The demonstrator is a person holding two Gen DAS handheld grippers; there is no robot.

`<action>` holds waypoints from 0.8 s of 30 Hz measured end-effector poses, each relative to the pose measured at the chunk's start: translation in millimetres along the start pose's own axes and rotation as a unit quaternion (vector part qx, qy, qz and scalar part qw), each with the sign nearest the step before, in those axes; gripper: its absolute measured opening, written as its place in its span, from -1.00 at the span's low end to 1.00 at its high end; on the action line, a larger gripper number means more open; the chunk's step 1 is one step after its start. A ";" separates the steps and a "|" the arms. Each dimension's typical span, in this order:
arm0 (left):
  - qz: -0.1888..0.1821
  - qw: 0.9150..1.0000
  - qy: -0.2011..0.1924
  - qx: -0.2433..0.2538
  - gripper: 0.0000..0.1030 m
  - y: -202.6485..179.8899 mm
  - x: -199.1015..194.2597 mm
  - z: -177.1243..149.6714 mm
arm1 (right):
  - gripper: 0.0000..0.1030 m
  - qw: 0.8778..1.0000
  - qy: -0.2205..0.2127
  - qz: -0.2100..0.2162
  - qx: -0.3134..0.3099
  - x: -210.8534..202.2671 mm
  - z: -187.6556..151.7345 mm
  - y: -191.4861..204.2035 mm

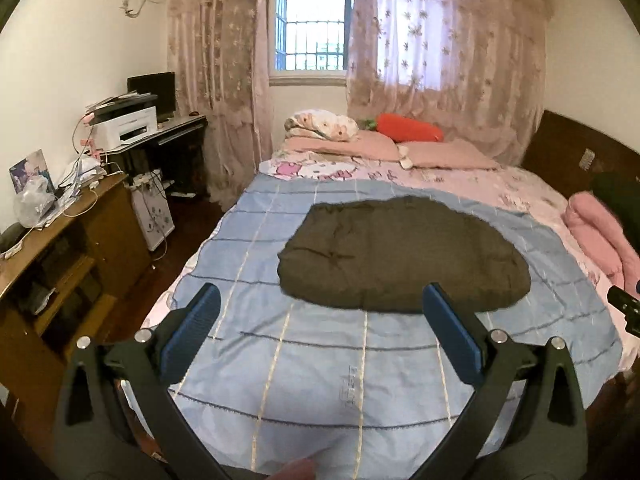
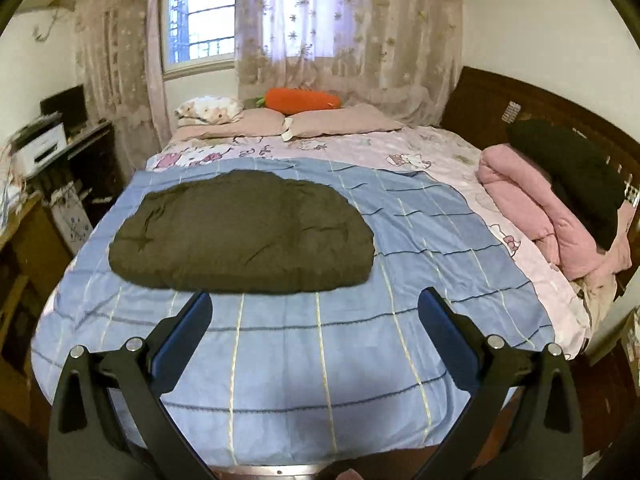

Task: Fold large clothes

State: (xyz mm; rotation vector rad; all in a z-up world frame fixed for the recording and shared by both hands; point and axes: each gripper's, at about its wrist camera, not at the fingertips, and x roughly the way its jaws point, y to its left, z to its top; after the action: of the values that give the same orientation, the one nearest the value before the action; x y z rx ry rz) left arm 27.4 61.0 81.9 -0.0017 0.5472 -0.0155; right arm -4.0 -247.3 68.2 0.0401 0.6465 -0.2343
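Bedding first: a folded dark olive garment lies on the blue checked sheet mid-bed, at twelve o'clock from both hand-held grippers. Left hand-held gripper and right hand-held gripper hover above the sheet, fingers spread, gripping nothing.

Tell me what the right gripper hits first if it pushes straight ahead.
Probably the near edge of the dark folded garment. The right gripper is open, above the blue sheet, its left finger nearly aligned with that edge. Depth is unclear; aimed lower, it meets the sheet first.

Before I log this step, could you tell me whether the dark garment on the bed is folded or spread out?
Folded: the dark garment lies as one compact, puffy bundle on the blue checked sheet, no sleeves showing.
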 end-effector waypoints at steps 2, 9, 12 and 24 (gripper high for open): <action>0.007 1.000 -0.004 0.011 0.96 -4.0 1.4 -5.9 | 0.97 1.000 -0.003 0.001 -0.006 1.1 -6.5 2.1; -0.005 1.000 0.030 0.002 0.96 -6.3 21.2 -15.2 | 0.97 1.000 -0.003 0.009 -0.011 4.2 -9.6 0.6; -0.007 0.999 0.044 0.004 0.96 -8.1 27.9 -16.6 | 0.97 1.000 0.005 0.014 -0.017 6.6 -11.7 2.0; -0.009 0.999 0.045 0.010 0.96 -15.8 28.0 -19.4 | 0.97 1.000 0.005 0.012 -0.020 7.6 -13.4 4.4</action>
State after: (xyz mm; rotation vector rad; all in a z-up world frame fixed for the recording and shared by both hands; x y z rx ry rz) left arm 41.0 44.9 50.9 0.0140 0.6370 -0.0388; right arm -5.0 -243.0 52.8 0.0117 0.6602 -0.1976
